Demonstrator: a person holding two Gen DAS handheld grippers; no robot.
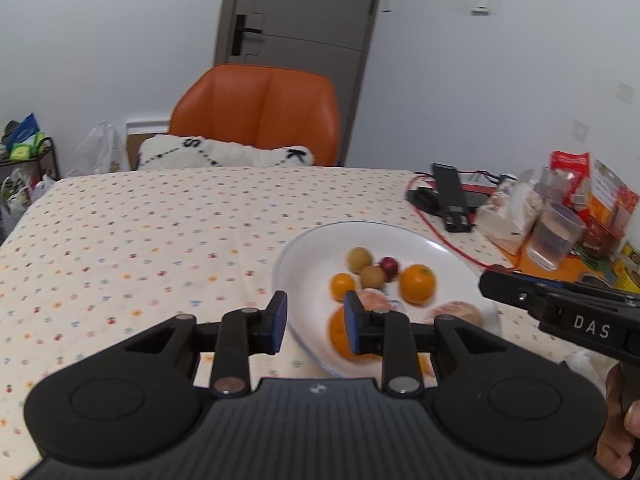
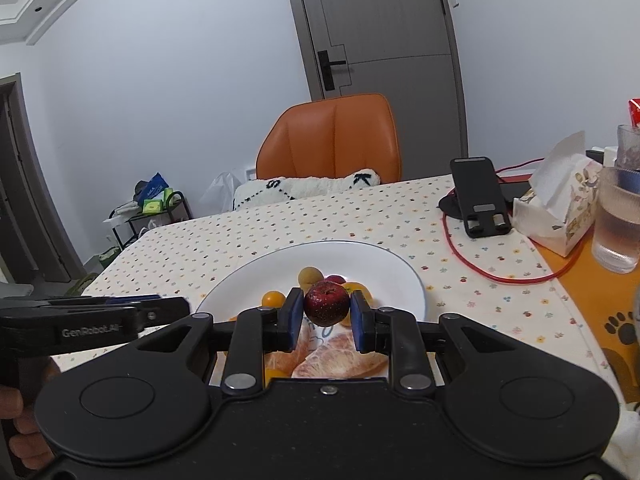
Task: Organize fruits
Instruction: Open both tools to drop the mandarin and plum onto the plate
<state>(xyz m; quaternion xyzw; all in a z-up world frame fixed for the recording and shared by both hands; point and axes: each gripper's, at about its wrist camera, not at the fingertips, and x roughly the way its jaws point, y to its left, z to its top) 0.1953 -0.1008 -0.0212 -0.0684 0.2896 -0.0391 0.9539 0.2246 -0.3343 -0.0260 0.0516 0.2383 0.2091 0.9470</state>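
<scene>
Right gripper (image 2: pixel 326 312) clasping a dark red plum (image 2: pixel 326 304) above the white plate (image 2: pixel 396 270) of oranges, apparently peeled citrus segments, left gripper (image 1: pixel 316 322) parted and empty beside the plate's rim

Orange (image 1: pixel 342 338) blurred and half hidden behind left gripper (image 1: pixel 316 322), plate's (image 1: pixel 304 256) near rim too

Ahead of you, plain pale walls (image 2: pixel 180 80) frame a grey door (image 2: pixel 384 24) with a black lever handle (image 2: pixel 329 66). An orange padded chair (image 1: pixel 260 112) stands at the far edge of the surface (image 1: pixel 140 220), which is draped in a cream cloth dotted with small coloured flowers; a white fuzzy cushion (image 1: pixel 224 154) rests on the seat. To your left, a black wire rack (image 2: pixel 156 210) holds bags and boxes, beside a dark doorway (image 2: pixel 16 184). Light is even and diffuse.
</scene>
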